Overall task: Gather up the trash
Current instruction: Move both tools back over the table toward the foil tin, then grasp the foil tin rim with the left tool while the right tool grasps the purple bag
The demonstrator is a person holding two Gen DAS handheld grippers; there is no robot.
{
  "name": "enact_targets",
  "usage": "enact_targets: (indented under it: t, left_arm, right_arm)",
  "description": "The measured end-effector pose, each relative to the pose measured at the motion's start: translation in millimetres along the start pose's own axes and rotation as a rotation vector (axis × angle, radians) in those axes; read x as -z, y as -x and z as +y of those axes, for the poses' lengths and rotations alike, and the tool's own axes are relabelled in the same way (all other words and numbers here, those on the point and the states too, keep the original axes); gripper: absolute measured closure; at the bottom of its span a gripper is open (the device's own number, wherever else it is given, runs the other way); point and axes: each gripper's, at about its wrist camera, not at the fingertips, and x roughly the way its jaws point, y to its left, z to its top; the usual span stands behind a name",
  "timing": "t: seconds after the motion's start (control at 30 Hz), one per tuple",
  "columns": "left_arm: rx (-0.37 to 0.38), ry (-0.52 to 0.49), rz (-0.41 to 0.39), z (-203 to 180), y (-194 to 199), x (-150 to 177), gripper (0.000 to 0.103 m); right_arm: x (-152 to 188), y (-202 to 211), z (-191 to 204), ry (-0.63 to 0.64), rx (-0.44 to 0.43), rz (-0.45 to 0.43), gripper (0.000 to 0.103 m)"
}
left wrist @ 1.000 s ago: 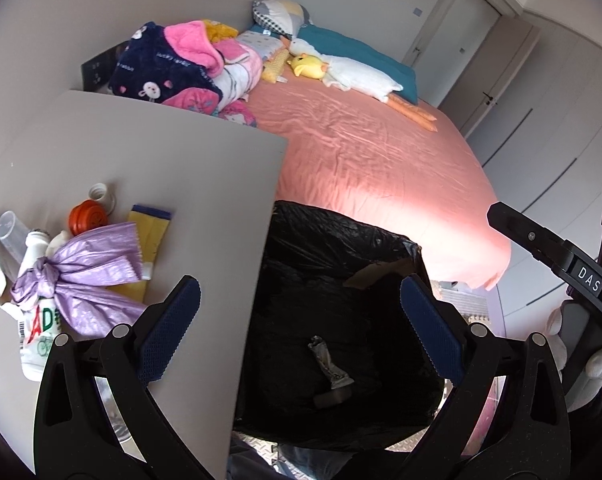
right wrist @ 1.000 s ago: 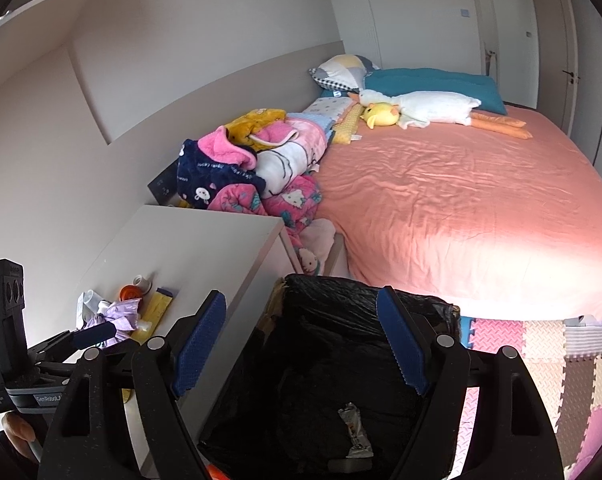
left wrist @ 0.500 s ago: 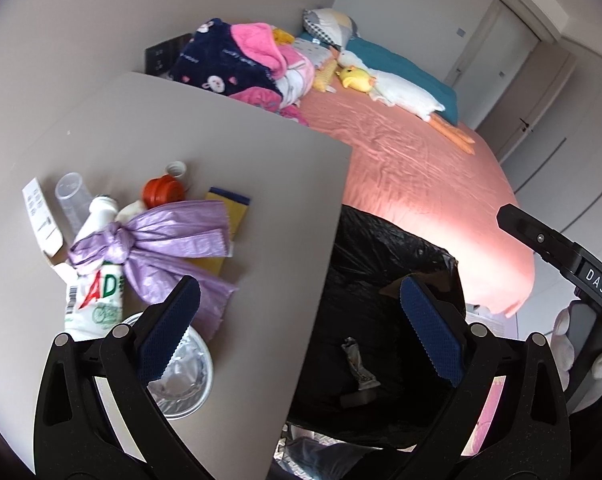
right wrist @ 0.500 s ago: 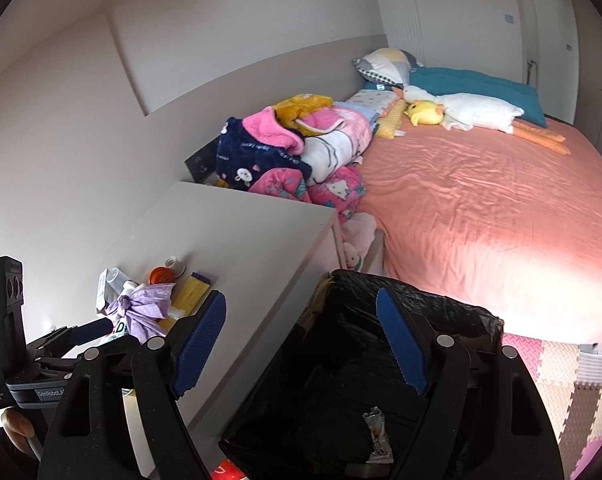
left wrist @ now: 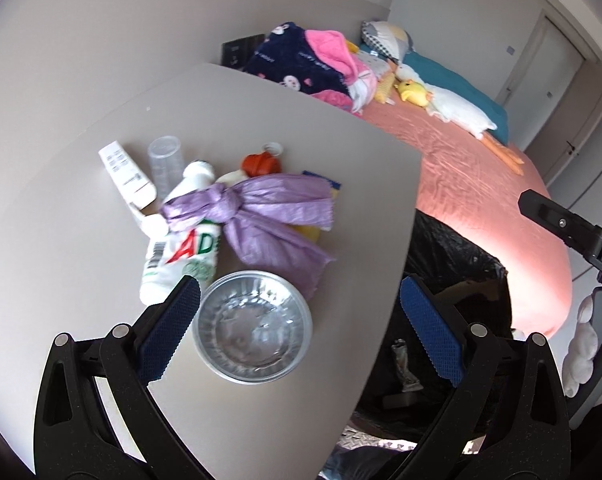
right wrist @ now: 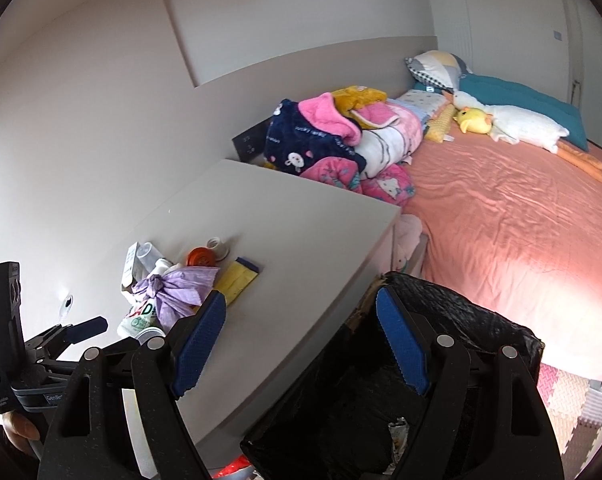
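**Both grippers swung from bin to tabletop**

Compared with one second earlier, both views had swung from the black-lined trash bin toward the grey tabletop; the foil bowl, previously out of view, now lay between the left gripper's fingers.

The trash sat clustered on the tabletop: the foil bowl nearest, then a knotted purple bag draped over a white bottle, an orange cap, a clear cup, a white carton and a yellow packet. The bin stood just beside the table's edge, with one crumpled wrapper inside.

The left gripper's jaws stood wide apart, empty, hovering over the bowl; contact could not be determined. The right gripper was likewise wide apart and empty, straddling the table edge and the bin rim.

The purple bag hid most of the yellow packet. The bin's lower part was cut off by the frame.
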Motion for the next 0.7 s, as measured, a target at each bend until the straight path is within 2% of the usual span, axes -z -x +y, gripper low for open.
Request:
enact_targets:
  t: [0.17, 0.3, 0.47, 0.53, 0.6, 0.7]
  left_arm:
    - [-0.053, 0.052, -0.002, 20, 1, 12, 0.007]
    - [-0.121, 0.051, 0.01, 30, -7, 20, 0.007]
    - [-0.136, 0.08, 0.033, 41, -22, 26, 0.007]
    - [-0.148, 0.083, 0.047, 45, -28, 27, 0.016]
    - [-0.135, 0.099, 0.065, 50, -34, 28, 0.031]
    - [-0.129, 0.118, 0.078, 57, -42, 29, 0.038]
  right_arm:
    - [1, -13, 17, 0.034, -0.037, 0.028, 0.025]
    - [4, -21, 29, 0.056, -0.061, 0.048, 0.025]
    - [6, -26, 36, 0.072, -0.069, 0.062, 0.025]
    - [6, -28, 38, 0.076, -0.068, 0.066, 0.025]
    - [7, -29, 39, 0.073, -0.067, 0.069, 0.025]
    - [6, -32, 40, 0.072, -0.063, 0.076, 0.025]
